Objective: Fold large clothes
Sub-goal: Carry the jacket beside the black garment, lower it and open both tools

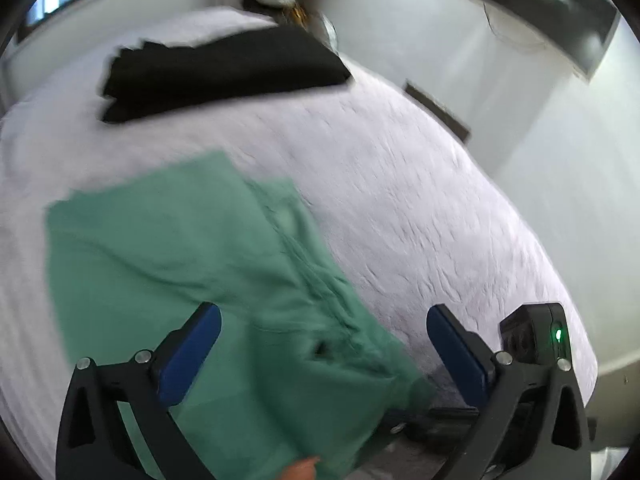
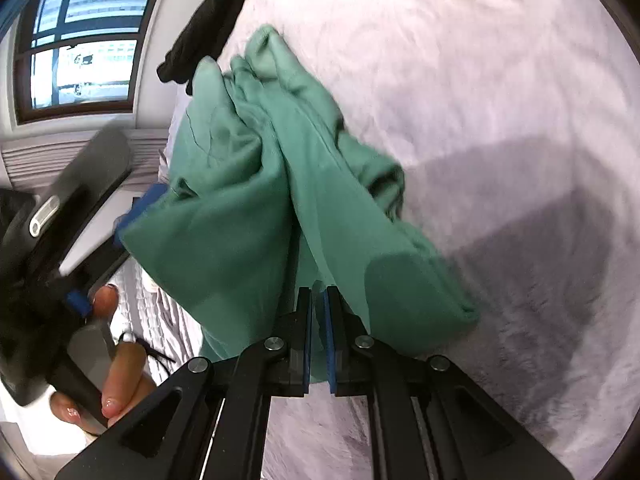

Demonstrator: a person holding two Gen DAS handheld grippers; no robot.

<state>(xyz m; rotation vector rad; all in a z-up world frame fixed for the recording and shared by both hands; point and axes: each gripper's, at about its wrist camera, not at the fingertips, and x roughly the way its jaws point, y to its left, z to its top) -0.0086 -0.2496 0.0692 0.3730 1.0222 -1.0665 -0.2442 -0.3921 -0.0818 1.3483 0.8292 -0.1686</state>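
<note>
A green garment (image 1: 192,264) lies partly spread on the white bed (image 1: 420,200), with one side bunched and drawn up toward the near edge. My left gripper (image 1: 324,324) is open above it, blue pads wide apart, nothing between them. In the right wrist view my right gripper (image 2: 319,300) is shut on the green garment (image 2: 280,184) and holds its gathered edge up off the bed (image 2: 500,120); the cloth hangs in folds in front of the fingers. The left gripper's blue pad (image 2: 140,208) shows behind the cloth at the left.
A folded black garment (image 1: 216,68) lies at the far end of the bed; it also shows in the right wrist view (image 2: 208,20). A window (image 2: 80,36) is at the left. A dark TV (image 1: 532,8) hangs on the wall beyond the bed's right edge.
</note>
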